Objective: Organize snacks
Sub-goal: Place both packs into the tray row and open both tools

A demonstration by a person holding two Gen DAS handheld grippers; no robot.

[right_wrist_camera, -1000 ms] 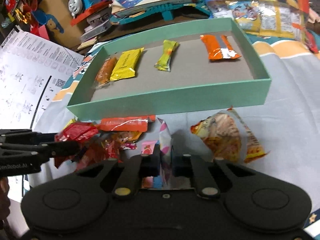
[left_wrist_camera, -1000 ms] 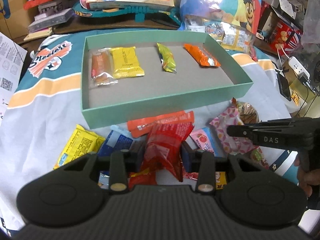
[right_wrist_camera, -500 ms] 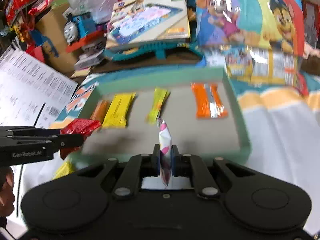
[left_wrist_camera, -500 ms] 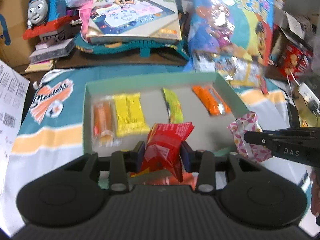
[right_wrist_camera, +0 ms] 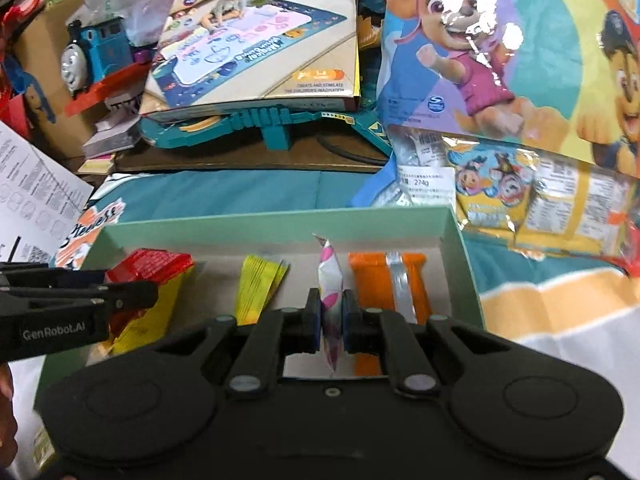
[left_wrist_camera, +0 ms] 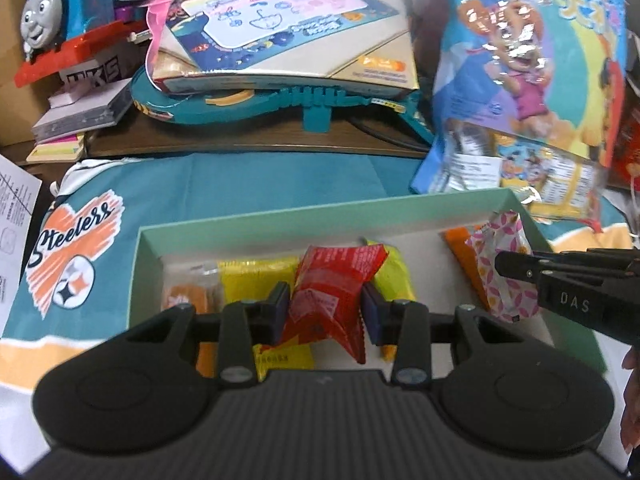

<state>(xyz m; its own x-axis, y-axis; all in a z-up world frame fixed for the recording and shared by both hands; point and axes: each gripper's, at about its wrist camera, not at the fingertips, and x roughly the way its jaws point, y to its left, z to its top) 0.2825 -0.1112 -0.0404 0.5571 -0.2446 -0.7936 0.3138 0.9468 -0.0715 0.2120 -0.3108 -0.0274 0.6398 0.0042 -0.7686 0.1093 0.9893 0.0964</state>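
Right now both grippers hang over the green tray [left_wrist_camera: 280, 216], each carrying a snack. The left gripper [left_wrist_camera: 325, 306] is clamped on a puffy red packet [left_wrist_camera: 332, 284], which stands up between its pads above the tray floor. Just left of that gripper, under its left finger, lie a clear-wrapped orange snack [left_wrist_camera: 188, 294] and a yellow packet [left_wrist_camera: 256, 276]; just right of it, behind its right pad, lies a yellow-green packet [left_wrist_camera: 394, 276]. The right gripper [right_wrist_camera: 331, 318] is pinched tight on a thin pink-patterned packet [right_wrist_camera: 331, 280], held on edge, with the yellow-green packet to its left and an orange packet [right_wrist_camera: 372, 280] with a silver band just to its right.

To do this step well, I would lower each packet into a bare patch of floor before letting go. For the left gripper the nearer strip of floor looks freest, since the far row is filled. For the right gripper the gap between yellow-green and orange looks narrow, so tilt the packet flat first. Keep the two grippers apart as they descend.

Counted: one tray, four snacks lying in it, two snacks held, two grippers.
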